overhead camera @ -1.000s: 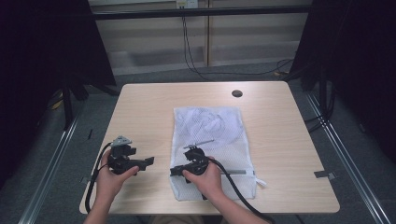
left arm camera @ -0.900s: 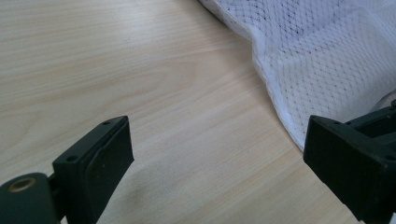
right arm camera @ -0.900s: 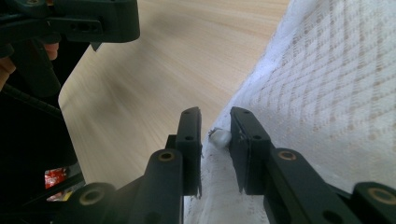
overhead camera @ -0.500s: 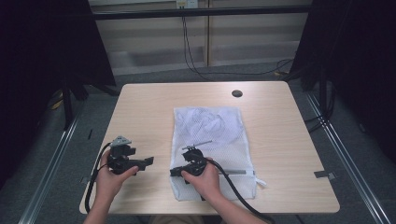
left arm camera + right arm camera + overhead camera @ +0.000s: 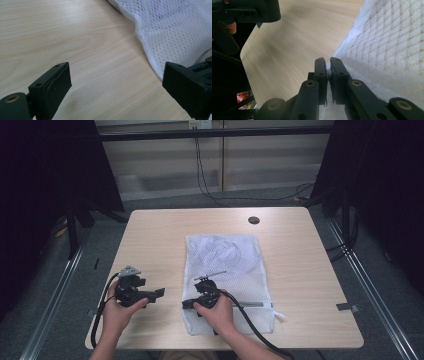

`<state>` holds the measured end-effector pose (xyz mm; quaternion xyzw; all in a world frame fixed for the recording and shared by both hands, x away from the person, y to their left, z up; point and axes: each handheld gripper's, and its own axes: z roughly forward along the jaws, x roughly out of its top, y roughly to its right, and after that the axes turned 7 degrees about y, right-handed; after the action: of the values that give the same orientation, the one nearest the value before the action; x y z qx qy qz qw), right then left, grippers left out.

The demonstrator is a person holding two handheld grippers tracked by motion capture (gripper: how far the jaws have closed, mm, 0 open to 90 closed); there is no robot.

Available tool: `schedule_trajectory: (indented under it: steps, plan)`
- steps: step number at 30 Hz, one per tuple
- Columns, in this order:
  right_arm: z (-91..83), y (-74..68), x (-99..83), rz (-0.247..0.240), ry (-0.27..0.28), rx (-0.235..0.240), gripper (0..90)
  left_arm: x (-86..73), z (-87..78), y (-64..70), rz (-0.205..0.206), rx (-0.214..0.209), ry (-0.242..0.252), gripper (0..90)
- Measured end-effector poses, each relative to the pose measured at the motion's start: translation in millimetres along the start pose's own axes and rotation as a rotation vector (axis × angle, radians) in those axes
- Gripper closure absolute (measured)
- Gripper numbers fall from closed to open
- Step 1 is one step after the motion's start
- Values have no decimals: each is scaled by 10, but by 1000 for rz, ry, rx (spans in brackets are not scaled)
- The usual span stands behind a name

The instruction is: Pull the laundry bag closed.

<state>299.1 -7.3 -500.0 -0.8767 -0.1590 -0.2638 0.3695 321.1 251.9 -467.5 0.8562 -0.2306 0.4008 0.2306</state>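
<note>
mesh bag [image 5: 227,270]: flat on bench [image 5: 150,240], middle toward near edge | right tool [image 5: 189,304]: pressed together, pinching bag's left hem near its near corner | left tool [image 5: 161,292]: spread wide, empty, just left of bag | handling: light, limp, likely to sag and snag; best gripped at stitched hem or zipper [image 5: 255,304]

Overhead forward-down; gripper views close along table [image 5: 150,240]

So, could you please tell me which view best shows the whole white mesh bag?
The high view: the white mesh bag lies flat on the table, its full outline visible. The left gripper view shows just one edge; the right gripper view shows the right claw pinching its edge.
</note>
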Motion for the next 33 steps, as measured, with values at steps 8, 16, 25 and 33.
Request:
schedule_trajectory:
  steps: [8,16,25,33]
  plan:
    - [-62,-1,29,20,3,22,874,7,-8,12,-13,-14,9,81]
    - [-132,8,62,54,18,39,876,12,-6,34,-31,-29,16,81]
    - [-213,37,103,79,45,46,876,16,1,57,-34,-50,14,81]
    - [-245,37,110,98,53,50,876,12,8,86,-59,-106,4,81]
